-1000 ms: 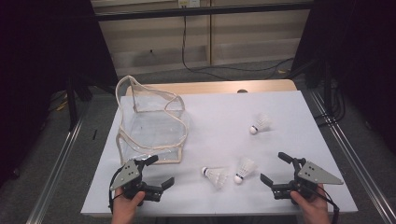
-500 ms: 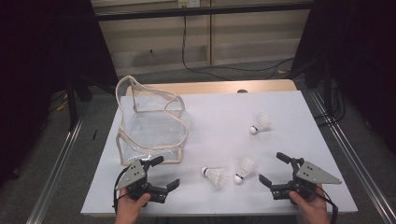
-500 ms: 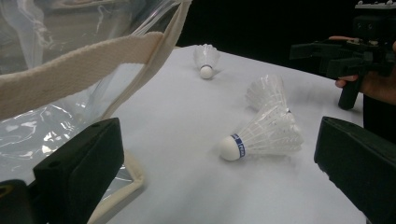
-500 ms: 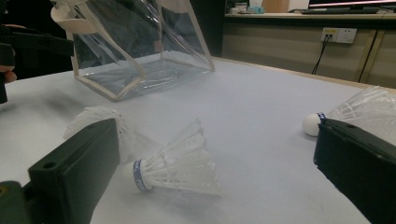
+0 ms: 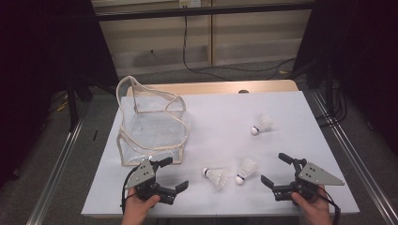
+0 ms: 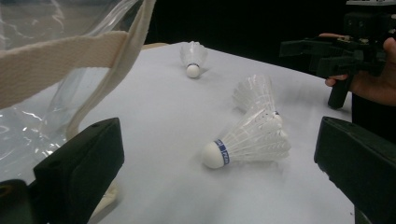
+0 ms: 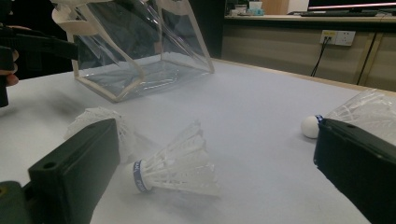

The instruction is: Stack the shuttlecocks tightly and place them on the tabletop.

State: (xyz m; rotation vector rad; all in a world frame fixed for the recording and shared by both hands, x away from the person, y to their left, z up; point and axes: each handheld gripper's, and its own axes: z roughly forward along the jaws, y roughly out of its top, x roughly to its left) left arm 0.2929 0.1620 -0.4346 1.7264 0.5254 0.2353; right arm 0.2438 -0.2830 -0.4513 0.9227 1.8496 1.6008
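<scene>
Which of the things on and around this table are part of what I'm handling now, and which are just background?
In the job:
- left claw, open
- right claw, open
- shuttlecock nearest the left claw
- second shuttlecock beside it
- far shuttlecock
- clear bag with cream trim

Just lying about:
- cable on the floor behind the table
- wall socket

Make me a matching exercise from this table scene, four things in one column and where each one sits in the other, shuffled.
Things:
1. clear bag
2. far shuttlecock
3. left gripper
4. right gripper

Places:
A. near right corner of the table, jaws apart
B. alone on the right half, farther back
C. left side of the table, standing open
D. near edge, just in front of the bag, jaws apart

Pairs: 1-C, 2-B, 3-D, 4-A
</scene>
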